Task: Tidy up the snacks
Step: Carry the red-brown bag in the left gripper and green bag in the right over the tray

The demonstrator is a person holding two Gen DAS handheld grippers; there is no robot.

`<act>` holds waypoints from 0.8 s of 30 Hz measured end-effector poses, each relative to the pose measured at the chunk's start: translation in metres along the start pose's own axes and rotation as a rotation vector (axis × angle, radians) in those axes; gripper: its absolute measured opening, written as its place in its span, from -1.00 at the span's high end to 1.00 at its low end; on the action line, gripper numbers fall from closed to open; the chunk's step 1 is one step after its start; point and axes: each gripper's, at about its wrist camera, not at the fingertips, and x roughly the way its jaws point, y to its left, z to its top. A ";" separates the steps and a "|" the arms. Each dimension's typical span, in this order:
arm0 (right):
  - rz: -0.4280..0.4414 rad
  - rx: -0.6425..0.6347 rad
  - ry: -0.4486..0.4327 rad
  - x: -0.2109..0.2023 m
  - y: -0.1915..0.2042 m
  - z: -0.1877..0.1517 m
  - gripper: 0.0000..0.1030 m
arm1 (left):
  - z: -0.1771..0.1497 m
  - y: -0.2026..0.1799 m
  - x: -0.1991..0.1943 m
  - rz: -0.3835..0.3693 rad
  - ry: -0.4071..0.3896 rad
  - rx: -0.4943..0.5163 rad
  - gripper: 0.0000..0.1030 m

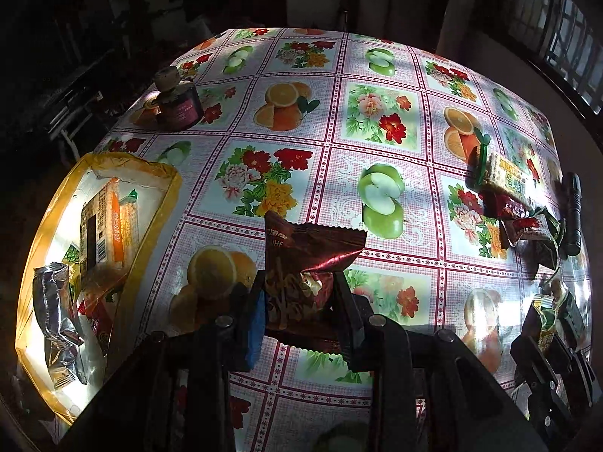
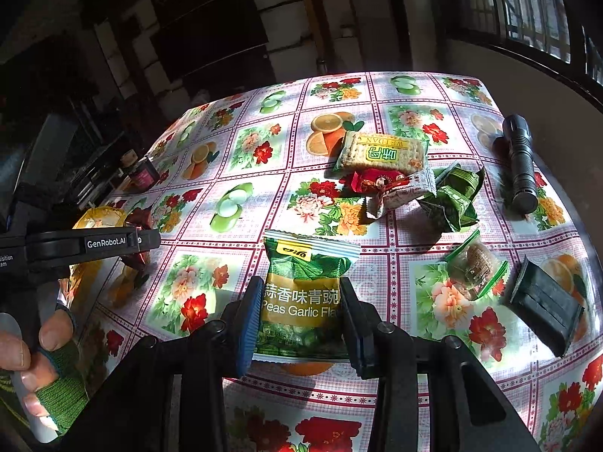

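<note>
Two packets were in hand, so I judged this the carry step. From the left wrist, my left gripper (image 1: 297,293) was clamped on the dark red snack packet (image 1: 309,248), lifted over the tablecloth (image 1: 377,120); the yellow tray (image 1: 166,203) lay just left, calling for a swing over and release. From the right wrist, my right gripper (image 2: 299,309) pinched the green peas packet (image 2: 305,282), the tray far left.
</note>
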 end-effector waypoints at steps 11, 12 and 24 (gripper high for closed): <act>0.184 -0.026 -0.001 -0.013 0.050 -0.007 0.19 | -0.034 0.053 -0.036 0.045 -0.070 -0.055 0.40; 0.197 -0.031 0.003 -0.013 0.055 -0.008 0.19 | -0.037 0.058 -0.038 0.047 -0.073 -0.060 0.40; 0.292 -0.078 0.032 -0.009 0.101 -0.013 0.19 | -0.063 0.111 -0.056 0.080 -0.099 -0.128 0.40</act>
